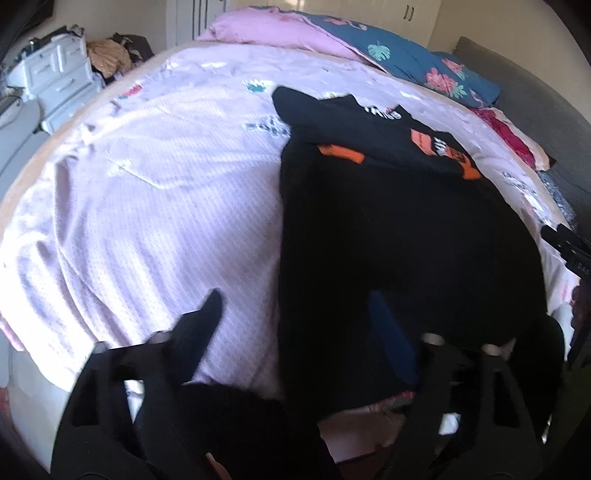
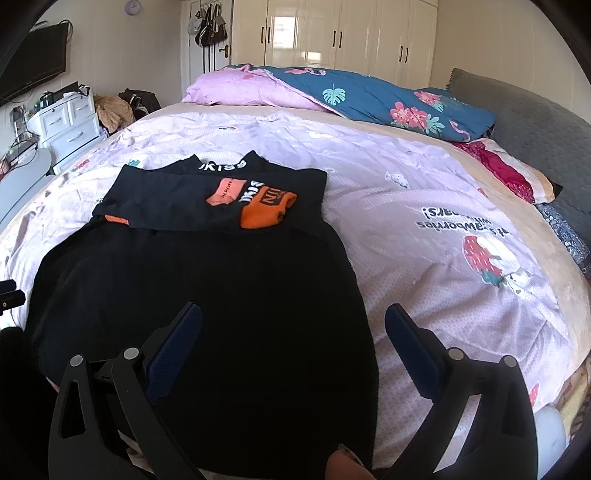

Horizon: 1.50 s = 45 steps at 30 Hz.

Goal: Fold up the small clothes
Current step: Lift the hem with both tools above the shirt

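Nearest you, your right claw (image 2: 293,325) stands wide apart over the near right corner of the black garment (image 2: 207,295): one finger sits above the cloth, the other above the bedsheet (image 2: 424,206) just past the garment's right edge, and nothing is pinched. Your left claw (image 1: 295,314) is also apart, straddling the garment's left edge, with one finger over bare sheet and the other over black cloth (the picture is blurred there, so whether a pad brushes the fabric you cannot tell).

The garment lies flat on the bed, its hem toward you and at the bed's near edge. Its upper part is folded across the middle, showing two orange patches and white lettering. There is one garment and two claws.

Open sheet runs wide on both sides of the cloth. Beyond it lie one folded blue floral quilt (image 2: 369,99), a pink pillow (image 2: 236,88), then a white drawer unit (image 2: 66,122) and wardrobe doors (image 2: 332,33).
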Tool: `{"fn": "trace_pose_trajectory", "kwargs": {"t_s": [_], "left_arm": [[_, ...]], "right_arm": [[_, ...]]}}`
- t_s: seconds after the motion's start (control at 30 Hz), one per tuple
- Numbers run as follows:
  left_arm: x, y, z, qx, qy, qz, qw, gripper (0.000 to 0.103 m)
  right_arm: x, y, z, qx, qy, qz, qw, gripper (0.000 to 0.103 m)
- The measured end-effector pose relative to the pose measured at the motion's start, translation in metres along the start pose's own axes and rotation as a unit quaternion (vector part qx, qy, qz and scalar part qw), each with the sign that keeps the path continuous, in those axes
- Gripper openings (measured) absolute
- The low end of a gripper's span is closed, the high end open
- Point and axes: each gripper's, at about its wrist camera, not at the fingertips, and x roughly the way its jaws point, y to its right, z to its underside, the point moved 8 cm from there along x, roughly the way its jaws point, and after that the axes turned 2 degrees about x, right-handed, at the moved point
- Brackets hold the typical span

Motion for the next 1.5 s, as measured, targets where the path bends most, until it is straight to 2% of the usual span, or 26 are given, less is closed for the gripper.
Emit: {"fn": "trace_pose_trajectory", "kwargs": {"t_s": [0.13, 0.37, 0.57, 0.83, 0.87, 0.9, 0.97, 1.0, 1.03, 1.07, 1.1, 1.17, 1.37, 1.5], "left_arm": [[0.010, 0.007, 0.020, 0.004, -0.035, 0.014, 0.9993, 0.052], [0.027, 0.019, 0.043, -0.001, -0.071, 0.039, 0.9967, 0.048], [0.031, 0.021, 0.043, -0.007, -0.064, 0.030, 0.9975, 0.047], [0.029, 0.016, 0.045, -0.017, -0.056, 0.026, 0.9979, 0.036], [0.029, 0.015, 0.045, -0.017, -0.055, 0.024, 0.9981, 0.034], [0.028, 0.014, 0.046, -0.018, -0.053, 0.021, 0.9982, 0.030], [0.026, 0.012, 0.046, -0.020, -0.050, 0.020, 0.9984, 0.025], [0.025, 0.011, 0.046, -0.021, -0.048, 0.021, 0.9984, 0.020], [0.024, 0.010, 0.045, -0.025, -0.046, 0.023, 0.9984, 0.014], [0.022, 0.009, 0.045, -0.027, -0.043, 0.026, 0.9984, 0.010], [0.020, 0.009, 0.044, -0.028, -0.041, 0.029, 0.9983, 0.007], [0.015, 0.009, 0.043, -0.030, -0.034, 0.033, 0.9984, 0.006], [-0.008, 0.013, 0.026, -0.030, 0.012, 0.045, 0.9985, 0.004], [-0.023, 0.016, 0.012, -0.025, 0.036, 0.050, 0.9978, 0.004]], "right_arm": [[-0.002, 0.006, 0.009, 0.007, -0.007, -0.003, 1.000, 0.099], [-0.007, 0.014, 0.030, 0.006, -0.024, -0.006, 1.000, 0.099], [-0.013, 0.025, 0.056, -0.010, -0.050, -0.006, 0.999, 0.099], [-0.008, 0.044, 0.094, 0.008, -0.108, -0.037, 0.993, 0.097], [-0.007, 0.044, 0.097, 0.007, -0.112, -0.038, 0.993, 0.091], [-0.006, 0.042, 0.101, 0.004, -0.119, -0.040, 0.992, 0.074], [0.000, 0.040, 0.108, 0.001, -0.137, -0.047, 0.989, 0.057], [0.001, 0.039, 0.111, -0.001, -0.142, -0.046, 0.989, 0.045], [0.002, 0.037, 0.111, -0.005, -0.142, -0.047, 0.989, 0.041], [0.000, 0.035, 0.111, -0.012, -0.136, -0.044, 0.990, 0.032], [-0.003, 0.035, 0.111, -0.016, -0.132, -0.041, 0.990, 0.018], [-0.010, 0.037, 0.106, -0.013, -0.119, -0.042, 0.992, 0.009], [-0.038, 0.032, 0.083, -0.023, -0.060, -0.082, 0.995, 0.007], [-0.049, 0.036, 0.059, 0.007, -0.019, -0.102, 0.995, 0.007]]}}
